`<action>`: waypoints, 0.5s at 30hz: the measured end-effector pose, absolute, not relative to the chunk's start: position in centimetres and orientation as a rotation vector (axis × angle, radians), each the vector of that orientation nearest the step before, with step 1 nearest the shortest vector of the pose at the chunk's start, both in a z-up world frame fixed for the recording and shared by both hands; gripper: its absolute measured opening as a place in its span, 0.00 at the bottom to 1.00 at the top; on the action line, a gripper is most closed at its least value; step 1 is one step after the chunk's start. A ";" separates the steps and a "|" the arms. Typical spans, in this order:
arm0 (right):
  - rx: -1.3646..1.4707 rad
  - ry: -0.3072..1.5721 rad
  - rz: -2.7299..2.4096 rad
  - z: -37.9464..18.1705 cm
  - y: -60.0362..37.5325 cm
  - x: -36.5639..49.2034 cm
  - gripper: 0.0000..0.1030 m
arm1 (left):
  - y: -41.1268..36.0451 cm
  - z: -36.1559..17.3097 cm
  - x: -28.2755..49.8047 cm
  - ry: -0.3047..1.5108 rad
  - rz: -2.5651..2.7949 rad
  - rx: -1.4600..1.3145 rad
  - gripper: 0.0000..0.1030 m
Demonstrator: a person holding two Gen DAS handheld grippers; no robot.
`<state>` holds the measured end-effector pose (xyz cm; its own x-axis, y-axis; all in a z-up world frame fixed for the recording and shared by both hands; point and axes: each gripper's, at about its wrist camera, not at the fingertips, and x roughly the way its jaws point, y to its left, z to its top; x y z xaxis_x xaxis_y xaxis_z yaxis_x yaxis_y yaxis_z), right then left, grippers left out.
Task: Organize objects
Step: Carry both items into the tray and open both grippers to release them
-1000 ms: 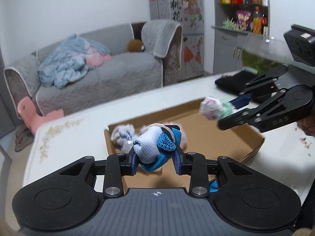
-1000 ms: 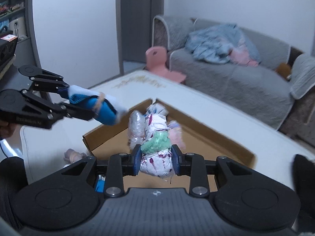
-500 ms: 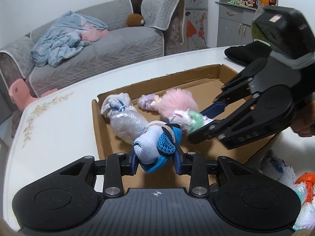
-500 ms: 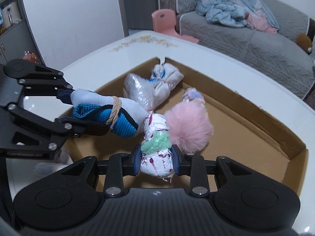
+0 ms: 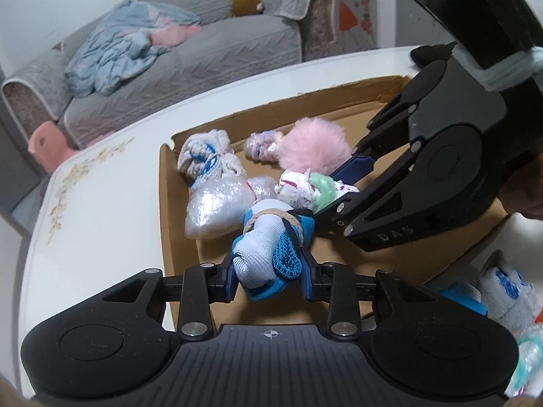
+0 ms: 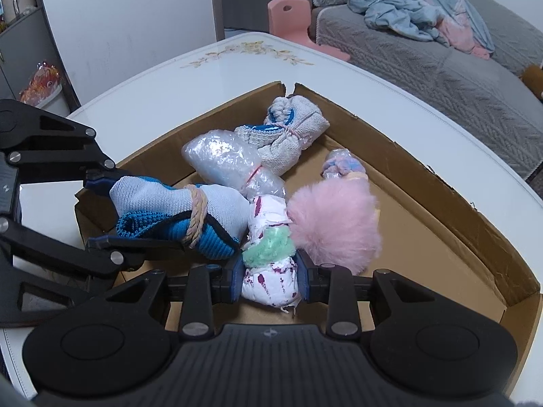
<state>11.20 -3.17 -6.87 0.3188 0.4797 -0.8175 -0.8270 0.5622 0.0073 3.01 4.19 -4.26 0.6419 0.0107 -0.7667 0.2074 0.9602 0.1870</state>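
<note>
Both grippers were over the shallow brown cardboard box (image 6: pixel 441 203) on the white table (image 6: pixel 237 57), each clamped on a bundle. The left gripper (image 5: pixel 268 271) was clenched on a rolled pale-blue and bright-blue knit sock bundle tied with a tan rubber band (image 5: pixel 271 247); from the right wrist view the same bundle (image 6: pixel 176 213) sat between the left gripper's fingers (image 6: pixel 135 240) over the box's near-left part. The right gripper (image 6: pixel 269 281) was grasping a white cloth roll with purple marks and a mint-green fuzzy band (image 6: pixel 269 257), pads pressed on both sides of it; in the left wrist view that roll (image 5: pixel 312 190) sat mid-box, its tip just beside the sock bundle. Whether either bundle rested on the box floor, I couldn't tell. Already in the box: a fluffy pink pompom (image 6: pixel 332 224) touching the white roll's right side, a clear plastic-wrapped bundle (image 6: pixel 227 162) just behind the two held items, a grey-white knit bundle with blue trim (image 6: pixel 292 135) in the box's far corner, and a small plastic-wrapped pastel purple-blue piece (image 6: pixel 341 166) behind the pompom. Outside the box, off its near-right edge in the left wrist view, lay more bundles including a white-and-blue knit one (image 5: pixel 505 291).
</note>
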 end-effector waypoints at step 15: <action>-0.460 0.896 0.905 -6.4 -3.3 10.7 0.55 | 2.5 -4.2 2.9 0.931 -0.016 0.348 0.52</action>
